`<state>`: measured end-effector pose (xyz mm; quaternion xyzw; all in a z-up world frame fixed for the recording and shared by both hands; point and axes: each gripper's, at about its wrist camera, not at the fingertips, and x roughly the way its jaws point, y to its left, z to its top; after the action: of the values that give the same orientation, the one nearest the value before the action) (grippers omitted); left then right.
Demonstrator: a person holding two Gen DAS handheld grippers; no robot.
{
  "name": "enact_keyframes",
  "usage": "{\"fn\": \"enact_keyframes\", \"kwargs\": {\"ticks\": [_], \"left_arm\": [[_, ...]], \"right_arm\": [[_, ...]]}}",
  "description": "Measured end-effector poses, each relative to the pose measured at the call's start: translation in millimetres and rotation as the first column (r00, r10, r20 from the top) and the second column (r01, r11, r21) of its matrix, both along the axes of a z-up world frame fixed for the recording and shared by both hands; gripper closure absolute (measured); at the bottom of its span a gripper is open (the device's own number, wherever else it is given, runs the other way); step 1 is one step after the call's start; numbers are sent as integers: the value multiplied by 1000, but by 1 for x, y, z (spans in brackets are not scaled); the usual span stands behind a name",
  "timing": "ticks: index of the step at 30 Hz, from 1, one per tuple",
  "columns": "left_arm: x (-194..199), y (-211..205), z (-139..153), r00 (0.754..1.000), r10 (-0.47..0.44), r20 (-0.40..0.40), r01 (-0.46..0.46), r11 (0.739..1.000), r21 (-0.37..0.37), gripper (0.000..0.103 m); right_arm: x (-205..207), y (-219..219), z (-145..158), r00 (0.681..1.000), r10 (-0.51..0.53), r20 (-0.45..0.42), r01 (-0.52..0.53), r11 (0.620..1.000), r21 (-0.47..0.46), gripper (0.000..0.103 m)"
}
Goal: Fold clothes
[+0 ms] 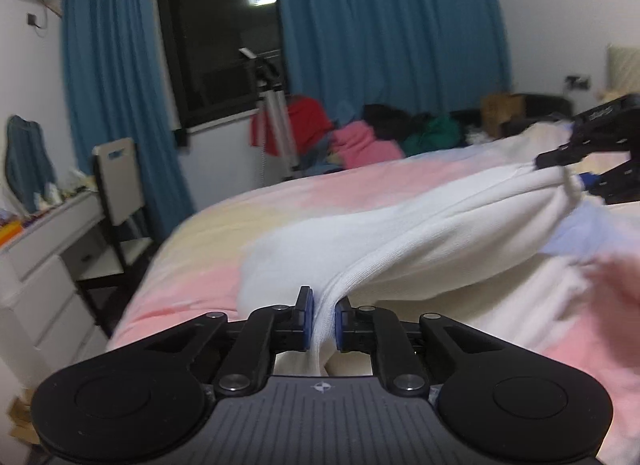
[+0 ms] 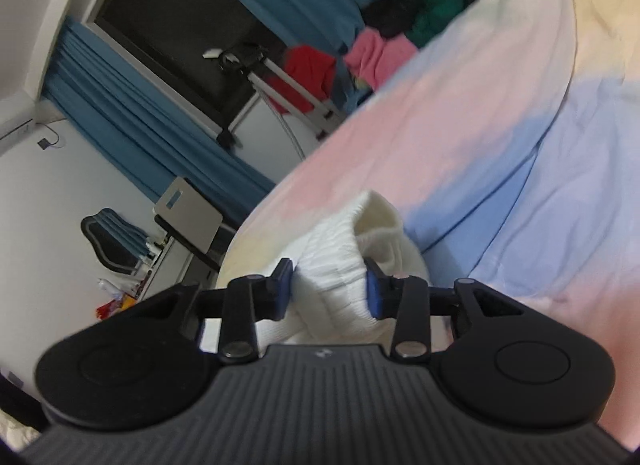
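Observation:
A white knit garment [image 1: 360, 241] hangs stretched above the pastel bed cover [image 1: 320, 189], sagging onto it in the middle. My left gripper [image 1: 323, 305] is shut on one thin bunched edge of it, the cloth pinched between the blue pads. At the far right of the left wrist view my right gripper [image 1: 564, 173] holds the garment's other end. In the right wrist view that gripper [image 2: 330, 285] is shut on a thick bunch of ribbed white fabric [image 2: 340, 249], with the jaws held partly apart by the cloth. The bed cover [image 2: 480, 145] lies beyond it.
A pile of red, pink, green and dark clothes [image 1: 360, 137] lies at the bed's far side under blue curtains. A tripod [image 1: 276, 117] stands by the window. A white desk with drawers [image 1: 52, 265] and a chair [image 1: 116, 185] stand left of the bed.

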<state>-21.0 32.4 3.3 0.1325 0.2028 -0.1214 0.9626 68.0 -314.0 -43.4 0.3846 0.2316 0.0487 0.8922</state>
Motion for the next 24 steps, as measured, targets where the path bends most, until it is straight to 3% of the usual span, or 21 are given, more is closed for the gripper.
{"fn": "enact_keyframes", "kwargs": {"ticks": [2, 4, 6, 9, 11, 13, 14, 16, 22, 24], "left_arm": [[-7, -3, -4, 998, -42, -48, 43, 999, 13, 92], [-6, -11, -16, 994, -38, -98, 45, 996, 75, 91], [0, -19, -27, 990, -23, -139, 41, 990, 132, 90], [5, -18, -32, 988, -7, -155, 28, 991, 132, 87], [4, -15, -32, 987, 1, -160, 18, 993, 118, 85], [2, -15, -33, 987, 8, -163, 11, 993, 115, 84], [3, -16, -33, 987, 11, -162, 10, 992, 123, 84], [2, -17, -34, 986, 14, -163, 7, 991, 130, 84], [9, -10, -35, 981, 21, -193, -6, 997, 79, 84], [10, -6, -33, 980, 21, -200, -12, 999, 45, 83]], "right_arm": [[-8, 0, -1, 999, -22, -40, 20, 998, -54, 63], [-10, -2, -13, 992, -35, -121, 26, 997, -70, 62], [-8, -7, -24, 985, -34, -168, 30, 999, -30, 60], [-5, -8, -25, 982, -27, -188, 24, 1000, -19, 54], [-4, -5, -25, 979, -13, -206, 7, 1000, -27, 45], [-6, 0, -27, 974, 0, -224, -10, 999, -42, 23], [-7, 2, -30, 970, 8, -242, -20, 999, -49, 17], [-2, 7, -38, 958, 38, -286, -49, 998, -34, 19], [24, 13, -73, 933, 145, -329, -89, 980, 178, 17], [31, 21, -77, 931, 167, -326, -111, 977, 182, 17]]}}
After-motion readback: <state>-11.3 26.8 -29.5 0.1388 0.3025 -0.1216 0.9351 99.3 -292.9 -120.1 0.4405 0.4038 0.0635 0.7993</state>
